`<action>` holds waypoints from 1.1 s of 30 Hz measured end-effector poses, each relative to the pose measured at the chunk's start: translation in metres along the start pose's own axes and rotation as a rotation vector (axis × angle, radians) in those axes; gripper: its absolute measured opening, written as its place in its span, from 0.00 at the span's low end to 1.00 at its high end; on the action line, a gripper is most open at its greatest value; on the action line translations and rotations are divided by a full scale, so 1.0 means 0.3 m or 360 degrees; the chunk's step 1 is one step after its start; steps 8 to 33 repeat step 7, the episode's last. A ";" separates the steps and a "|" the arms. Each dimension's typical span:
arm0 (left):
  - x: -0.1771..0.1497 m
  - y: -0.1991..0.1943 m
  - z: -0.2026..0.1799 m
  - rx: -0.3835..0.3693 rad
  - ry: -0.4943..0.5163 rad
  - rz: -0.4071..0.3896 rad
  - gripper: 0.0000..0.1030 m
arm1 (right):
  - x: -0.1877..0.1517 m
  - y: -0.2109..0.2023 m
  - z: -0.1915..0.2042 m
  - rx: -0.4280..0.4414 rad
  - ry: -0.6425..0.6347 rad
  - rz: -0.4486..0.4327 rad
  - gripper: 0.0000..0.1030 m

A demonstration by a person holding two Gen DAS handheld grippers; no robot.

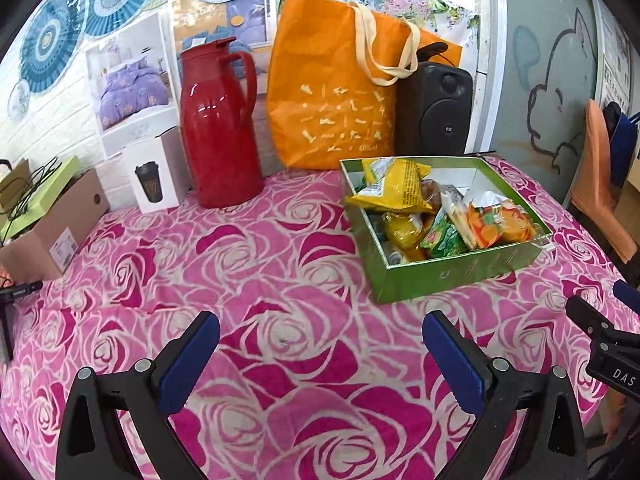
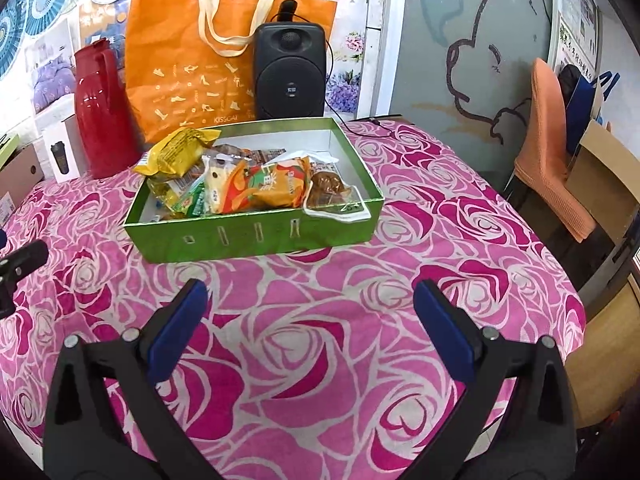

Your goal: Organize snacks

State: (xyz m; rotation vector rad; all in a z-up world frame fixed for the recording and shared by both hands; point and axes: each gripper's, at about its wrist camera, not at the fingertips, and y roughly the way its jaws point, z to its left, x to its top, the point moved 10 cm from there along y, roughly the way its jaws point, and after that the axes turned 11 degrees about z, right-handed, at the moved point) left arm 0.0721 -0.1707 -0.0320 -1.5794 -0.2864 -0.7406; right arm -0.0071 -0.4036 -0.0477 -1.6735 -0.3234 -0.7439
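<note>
A green box (image 1: 440,276) stands on the pink rose tablecloth and holds several snack packets: a yellow packet (image 1: 394,188), an orange packet (image 1: 500,224) and a small green one (image 1: 444,236). In the right wrist view the green box (image 2: 248,236) sits ahead and left, with the yellow packet (image 2: 180,152), the orange packet (image 2: 272,188) and a brown snack bag (image 2: 330,192) that hangs over the front rim. My left gripper (image 1: 320,340) is open and empty above the cloth, short of the box. My right gripper (image 2: 310,306) is open and empty, just in front of the box.
A red jug (image 1: 218,128), an orange tote bag (image 1: 332,96) and a black speaker (image 1: 436,108) stand at the back. A white cup box (image 1: 154,176) and a cardboard box (image 1: 56,232) sit at the left. An orange chair (image 2: 548,148) stands right of the table edge.
</note>
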 end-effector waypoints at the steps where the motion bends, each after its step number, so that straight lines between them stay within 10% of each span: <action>1: -0.004 -0.003 0.005 0.0000 -0.0002 -0.0008 1.00 | -0.001 0.002 0.002 0.0003 0.0007 0.0003 0.99; 33: -0.012 -0.020 0.031 -0.0010 -0.0016 -0.0038 1.00 | 0.000 0.000 0.008 0.0013 0.0033 0.0001 0.99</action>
